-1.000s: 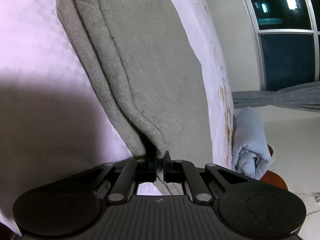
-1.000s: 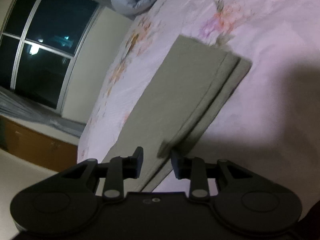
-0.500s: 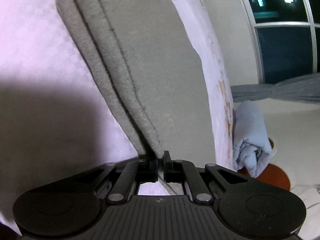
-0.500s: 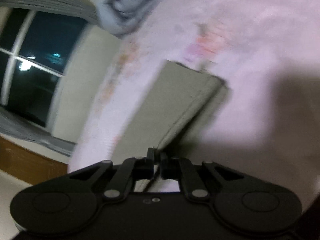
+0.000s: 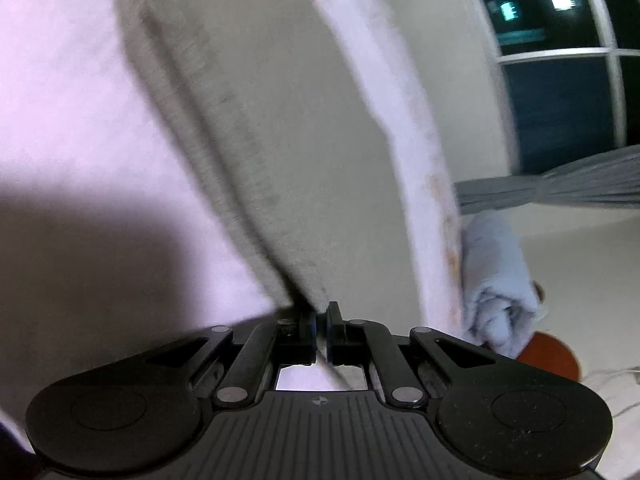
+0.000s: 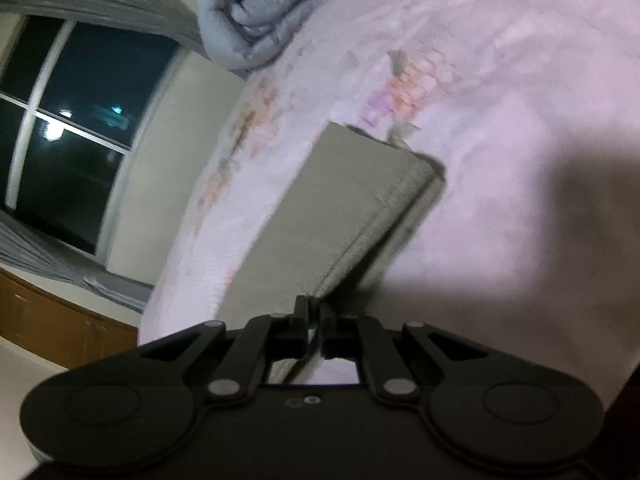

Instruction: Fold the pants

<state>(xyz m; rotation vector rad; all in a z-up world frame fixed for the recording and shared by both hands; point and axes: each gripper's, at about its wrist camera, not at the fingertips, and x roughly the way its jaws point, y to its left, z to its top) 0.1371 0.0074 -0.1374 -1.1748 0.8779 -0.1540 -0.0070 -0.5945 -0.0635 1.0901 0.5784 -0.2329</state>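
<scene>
The pants were laid lengthwise on the pink bedsheet, already doubled leg over leg, so that two stacked edges could be seen running along one long side. In the left wrist view the left gripper was seen pressed shut on the near end of the cloth, a thin fold of grey fabric being pinched between its pads. In the right wrist view the right gripper was likewise closed on the pants at a near corner, and a narrow strip of cloth could be made out passing between the fingers; the far end lay flat beside a floral print on the bedsheet.

The fabric was judged to be soft, fairly thick and knit-like (a fuzzy surface was suggested in the left view, though motion blur made this uncertain). Little weight was to be expected, but no stiffness at all: any unsupported span would sag, and the stacked layers could be slid apart if only the top one were caught. A hold through both layers, at the two near corners, was therefore thought best, with the edge kept taut between the grippers while being carried toward the far end. A bundled grey blanket lay well apart at the bed's head.
</scene>
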